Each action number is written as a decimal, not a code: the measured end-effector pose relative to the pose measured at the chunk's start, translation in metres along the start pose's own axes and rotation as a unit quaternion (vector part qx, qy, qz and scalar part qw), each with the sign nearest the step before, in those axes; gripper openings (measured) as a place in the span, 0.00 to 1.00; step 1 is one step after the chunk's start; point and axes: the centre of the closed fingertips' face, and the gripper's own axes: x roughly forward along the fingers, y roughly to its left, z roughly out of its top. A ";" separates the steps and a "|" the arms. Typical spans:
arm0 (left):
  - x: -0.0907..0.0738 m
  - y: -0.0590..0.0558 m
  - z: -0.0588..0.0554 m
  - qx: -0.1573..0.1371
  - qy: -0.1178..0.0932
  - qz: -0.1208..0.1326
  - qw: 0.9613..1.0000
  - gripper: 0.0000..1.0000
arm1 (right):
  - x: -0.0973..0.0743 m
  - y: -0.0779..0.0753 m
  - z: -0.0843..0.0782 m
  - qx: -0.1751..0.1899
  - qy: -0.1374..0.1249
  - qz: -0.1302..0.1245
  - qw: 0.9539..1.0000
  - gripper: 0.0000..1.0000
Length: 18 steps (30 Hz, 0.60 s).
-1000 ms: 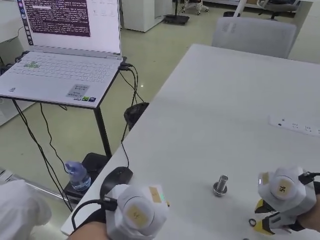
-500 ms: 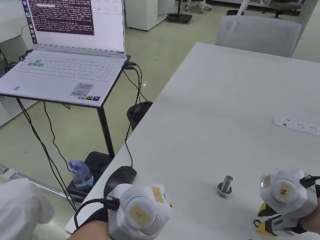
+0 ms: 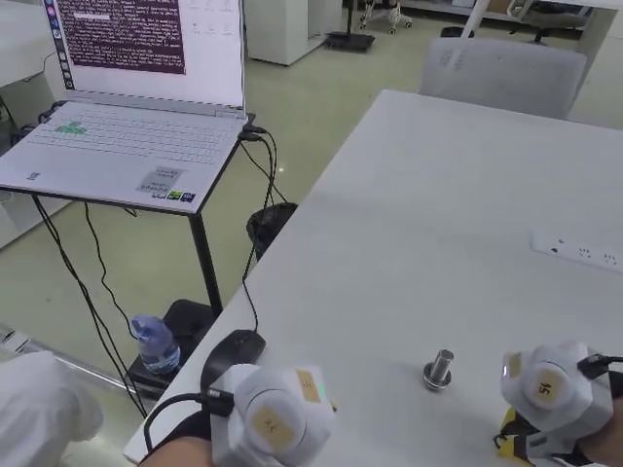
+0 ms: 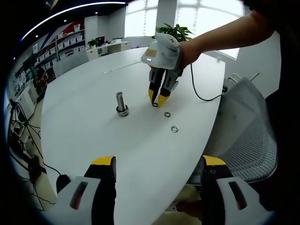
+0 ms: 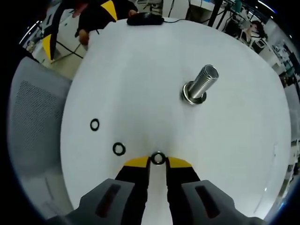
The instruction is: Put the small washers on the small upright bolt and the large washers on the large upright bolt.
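One upright steel bolt (image 3: 439, 370) (image 4: 121, 104) (image 5: 200, 85) stands on the white table (image 3: 438, 214), with a ring around its base. To the right of the bolt, my right gripper (image 3: 508, 446) (image 4: 158, 99) (image 5: 158, 161) points down at the tabletop. It is shut on a small dark washer (image 5: 158, 158) (image 4: 154, 104) held between its yellow tips. Two more loose washers (image 5: 119, 149) (image 5: 94, 124) (image 4: 167, 114) (image 4: 175, 129) lie on the table nearby. My left gripper (image 4: 158, 161) (image 5: 77, 28) hovers open at the table's near-left edge with nothing between its jaws.
A laptop (image 3: 117, 146) on a stand sits left of the table, with cables, a mouse (image 3: 229, 350) and a water bottle (image 3: 154, 342) below. A power strip (image 3: 579, 255) lies at the right. A grey chair (image 3: 501, 68) stands at the far end and a mesh chair (image 4: 243, 117) close by.
The head camera has shifted slightly. My right gripper stays beside the bolt with the washer, now lower in the picture with its tips mostly hidden. The left gripper has hardly moved.
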 end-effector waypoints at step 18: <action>-0.001 -0.001 -0.003 -0.002 0.005 -0.001 1.000 0.71 | 0.001 -0.002 0.000 0.043 -0.012 -0.002 0.999 0.13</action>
